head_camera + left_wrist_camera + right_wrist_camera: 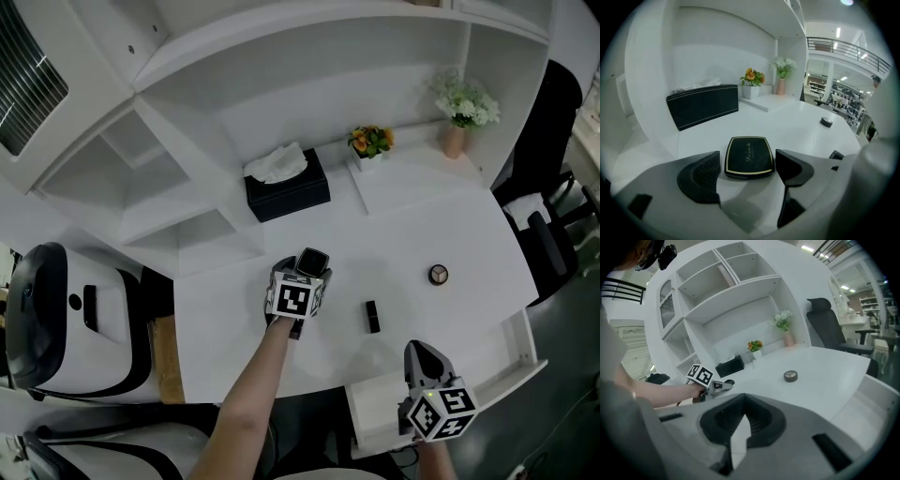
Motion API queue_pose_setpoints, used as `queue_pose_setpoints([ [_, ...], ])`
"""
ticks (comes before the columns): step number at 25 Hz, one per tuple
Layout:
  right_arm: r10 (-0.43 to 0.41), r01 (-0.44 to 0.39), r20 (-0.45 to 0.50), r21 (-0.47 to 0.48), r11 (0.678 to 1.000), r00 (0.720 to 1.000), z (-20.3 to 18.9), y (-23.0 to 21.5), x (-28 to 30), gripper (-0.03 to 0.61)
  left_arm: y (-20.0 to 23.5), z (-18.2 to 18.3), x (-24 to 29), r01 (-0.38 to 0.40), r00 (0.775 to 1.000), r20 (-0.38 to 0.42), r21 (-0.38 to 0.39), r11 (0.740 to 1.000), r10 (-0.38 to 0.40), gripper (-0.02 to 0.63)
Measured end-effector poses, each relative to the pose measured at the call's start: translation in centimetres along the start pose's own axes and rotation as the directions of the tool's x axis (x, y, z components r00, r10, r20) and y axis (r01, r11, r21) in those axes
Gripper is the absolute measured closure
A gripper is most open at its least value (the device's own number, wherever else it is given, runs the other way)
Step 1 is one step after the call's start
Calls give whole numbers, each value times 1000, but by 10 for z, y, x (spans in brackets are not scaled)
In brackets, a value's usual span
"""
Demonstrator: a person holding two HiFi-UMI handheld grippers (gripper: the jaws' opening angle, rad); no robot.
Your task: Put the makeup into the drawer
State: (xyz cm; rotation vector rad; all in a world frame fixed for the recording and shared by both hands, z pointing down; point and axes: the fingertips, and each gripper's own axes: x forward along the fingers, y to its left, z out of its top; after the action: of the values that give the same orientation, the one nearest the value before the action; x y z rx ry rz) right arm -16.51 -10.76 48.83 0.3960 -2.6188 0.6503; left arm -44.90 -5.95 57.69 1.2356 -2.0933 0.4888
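**On the white bench, a compact sits between open jaws**

Near the middle of the curved white bench [422, 220], the left hand-held gripper [309, 269] reaches forward with its jaws set apart. A flat black makeup compact with a thin gold edge [749, 157] lies on the bench between the two fingertips. A dark pad stands close on each side of it, and I cannot say that either one presses on it.

To its right lies a small black stick-shaped makeup item [373, 316], apart from the compact. Farther right and well clear of both sits a small round brown-lidded makeup pot [438, 275].

The right hand-held gripper [419, 354] hangs at the bench's near edge, above the pulled-out white drawer [373, 408]. Its jaws are closed together with nothing between them. None of the makeup is inside the drawer.

At the back of the bench stands a black rectangular tissue box [287, 190] with white tissue sticking out. Beside it is a small white pot of orange flowers [370, 142], and farther along is a pink vase of white flowers [462, 108].
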Motion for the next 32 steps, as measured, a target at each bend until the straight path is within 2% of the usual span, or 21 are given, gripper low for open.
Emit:
queue_pose_setpoints([
  [3, 1, -1, 1, 3, 1000, 1000, 0, 0, -1, 577, -1, 0, 0, 8, 1000, -10, 3, 1000, -8, 251],
  [7, -1, 1, 1, 4, 1000, 1000, -1, -1, -4, 577, -5, 1, 0, 24, 1000, -16, 29, 999, -24, 295],
  [15, 5, -5, 3, 9, 1000, 1000, -1, 0, -11, 575, -13, 1, -6, 16, 1000, 6, 60, 998, -16, 298],
  [23, 10, -10, 23, 11, 1000, 1000, 2, 0, -22, 577, -34, 16, -36, 30, 997, 63, 97, 995, -36, 298],
  [32, -28, 27, 70, 13, 1000, 997, 5, 2, -41, 577, -77, 49, -80, 107, 980, 148, 171, 979, -133, 298],
])
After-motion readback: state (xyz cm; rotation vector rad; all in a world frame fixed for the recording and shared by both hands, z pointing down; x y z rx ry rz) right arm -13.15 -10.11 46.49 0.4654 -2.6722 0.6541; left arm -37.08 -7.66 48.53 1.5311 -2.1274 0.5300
